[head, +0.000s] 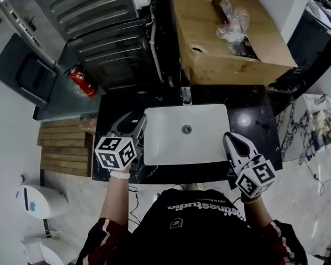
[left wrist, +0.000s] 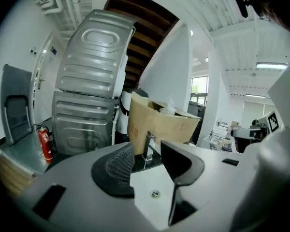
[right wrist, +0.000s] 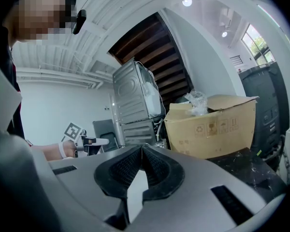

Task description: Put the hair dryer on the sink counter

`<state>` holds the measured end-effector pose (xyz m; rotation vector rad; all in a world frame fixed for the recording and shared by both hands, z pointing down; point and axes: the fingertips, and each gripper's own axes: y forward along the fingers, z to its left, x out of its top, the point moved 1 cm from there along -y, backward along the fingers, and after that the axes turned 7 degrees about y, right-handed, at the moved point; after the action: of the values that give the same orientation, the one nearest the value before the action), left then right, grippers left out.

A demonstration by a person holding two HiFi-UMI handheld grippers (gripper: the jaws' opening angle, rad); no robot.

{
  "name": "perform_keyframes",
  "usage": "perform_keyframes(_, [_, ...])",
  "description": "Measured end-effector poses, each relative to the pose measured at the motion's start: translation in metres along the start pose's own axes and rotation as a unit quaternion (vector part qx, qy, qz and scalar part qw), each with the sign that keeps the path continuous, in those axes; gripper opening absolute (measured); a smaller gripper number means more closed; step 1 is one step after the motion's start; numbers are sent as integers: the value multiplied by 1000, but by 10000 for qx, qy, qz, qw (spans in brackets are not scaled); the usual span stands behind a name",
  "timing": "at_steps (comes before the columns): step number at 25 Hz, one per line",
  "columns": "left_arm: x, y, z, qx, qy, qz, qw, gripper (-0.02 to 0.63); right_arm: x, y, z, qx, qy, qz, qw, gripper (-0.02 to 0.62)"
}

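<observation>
No hair dryer shows in any view. The black sink counter point(head: 256, 121) holds a white basin point(head: 171, 148) with a chrome faucet point(head: 186, 95) at its back edge. My left gripper point(head: 133, 126) hovers over the counter's left end beside the basin; in the left gripper view it point(left wrist: 147, 152) stands open, with nothing between the jaws and the faucet point(left wrist: 148, 147) beyond them. My right gripper point(head: 232, 140) sits at the basin's right side; in the right gripper view it point(right wrist: 141, 150) is shut, its pads meeting on nothing.
A large open cardboard box point(head: 226, 43) with a plastic bag in it stands behind the counter. Grey metal appliance housings point(head: 102, 32) are stacked at the back left, with a red fire extinguisher point(head: 81, 81) beside them. A wooden pallet point(head: 63, 148) lies to the left.
</observation>
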<state>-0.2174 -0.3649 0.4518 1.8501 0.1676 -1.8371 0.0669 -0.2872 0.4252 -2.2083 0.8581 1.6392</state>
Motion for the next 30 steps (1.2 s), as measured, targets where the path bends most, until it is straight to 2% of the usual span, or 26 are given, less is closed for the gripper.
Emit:
perform_keyframes(3, [28,-3,-27,-213,245,-376,9988,143,5,-1,-1,-17,-43,-38,10000,40])
perform_keyframes(8, [62,-14,-66,-570,347,-943,9933,90,14,-1,1,15,28,-133,9999,40])
perform_keyframes(16, [92,-20,-118,-728,1075,-1382,9819,29,33,4,4,-3,-162,-290,9994,38])
perform_keyframes(18, [92,-21,-124,-827,949,-1420,9818,15,39,5,7,29,-210,-340,9992,40])
perform_keyframes(22, [87,-20,-134,-1174,310,-1436,9822,14,50,8,13,128,-227,-474,9985,39])
perform_keyframes(27, [72,-16,-138,-1123,388,-1306,9843,14,54,15,23,253,-349,-470,9980,40])
perform_keyframes(30, [67,-12,-138,-1180,234,-1277,9845,14,52,19,27,293,-424,-428,9978,38])
